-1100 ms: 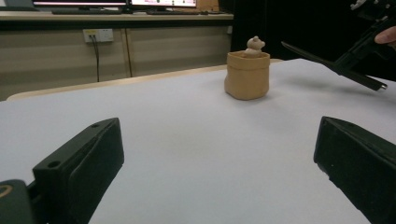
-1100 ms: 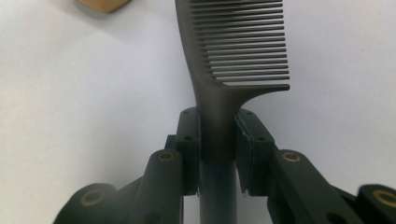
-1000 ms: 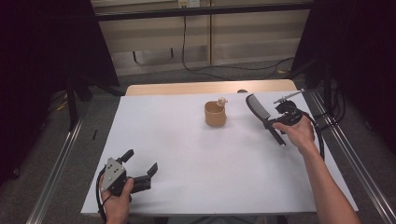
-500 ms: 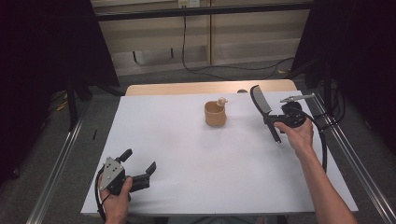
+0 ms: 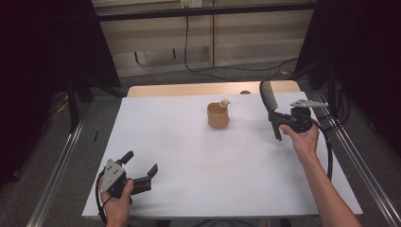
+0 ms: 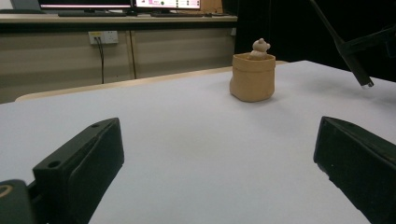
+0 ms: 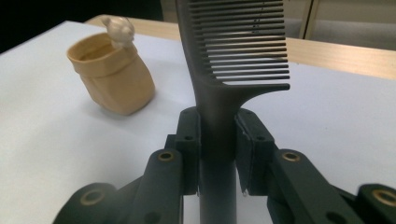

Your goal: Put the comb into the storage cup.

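A tan pouch-shaped cup [image 5: 218,116] with a small pale figure on its rim stands at the back middle of the white table top [image 5: 198,161]. To its right, my right gripper [image 5: 274,118] is shut on the handle of a dark grey comb [image 5: 266,94], whose toothed end points up and away. In the right gripper view the pads clamp the comb [image 7: 243,46] just below its teeth, with the cup [image 7: 114,79] to the left. My left gripper [image 5: 140,164] rests at the front left, open, nothing between its jaws. It faces the cup [image 6: 252,77].
A wooden table edge [image 5: 165,90] shows behind the white top. Metal rails run along the left [image 5: 61,165] and right [image 5: 359,161] sides. A cable [image 5: 326,151] trails from the right gripper along the forearm. Dark curtains flank the scene.
The right hand has tilted the comb more upright, its toothed end rising and swinging toward the back. The left gripper has stayed where it was.
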`<state>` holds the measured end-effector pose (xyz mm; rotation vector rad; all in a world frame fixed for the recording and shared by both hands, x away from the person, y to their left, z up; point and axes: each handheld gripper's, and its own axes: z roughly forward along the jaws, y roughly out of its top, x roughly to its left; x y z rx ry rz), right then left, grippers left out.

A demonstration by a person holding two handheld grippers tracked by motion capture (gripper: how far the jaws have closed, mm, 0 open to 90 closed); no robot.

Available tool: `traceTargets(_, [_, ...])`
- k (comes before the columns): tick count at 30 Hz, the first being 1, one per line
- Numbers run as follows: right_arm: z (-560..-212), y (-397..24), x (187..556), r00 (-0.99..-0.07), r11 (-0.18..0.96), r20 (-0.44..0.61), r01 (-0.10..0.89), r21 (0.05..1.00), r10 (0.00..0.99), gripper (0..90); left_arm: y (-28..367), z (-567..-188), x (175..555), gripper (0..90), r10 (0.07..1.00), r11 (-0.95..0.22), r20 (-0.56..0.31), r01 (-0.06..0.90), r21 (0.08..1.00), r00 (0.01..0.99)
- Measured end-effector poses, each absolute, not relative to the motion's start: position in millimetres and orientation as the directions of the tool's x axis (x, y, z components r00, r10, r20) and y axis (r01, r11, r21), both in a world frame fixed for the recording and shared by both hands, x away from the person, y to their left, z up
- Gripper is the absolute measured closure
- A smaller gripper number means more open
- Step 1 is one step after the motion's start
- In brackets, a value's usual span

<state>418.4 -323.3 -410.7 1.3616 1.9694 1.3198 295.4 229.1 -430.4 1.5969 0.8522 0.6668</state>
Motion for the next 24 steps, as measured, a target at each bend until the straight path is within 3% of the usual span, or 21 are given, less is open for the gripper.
traceTargets(24, [-397.9, -309.6, 409.3, -0.562, 0.003, 0.159, 0.275, 0.961, 0.812, 72.8, 230.0, -429.5, 294.9, 1.8, 0.819, -0.073, -0.035, 0.165, 0.984, 0.573])
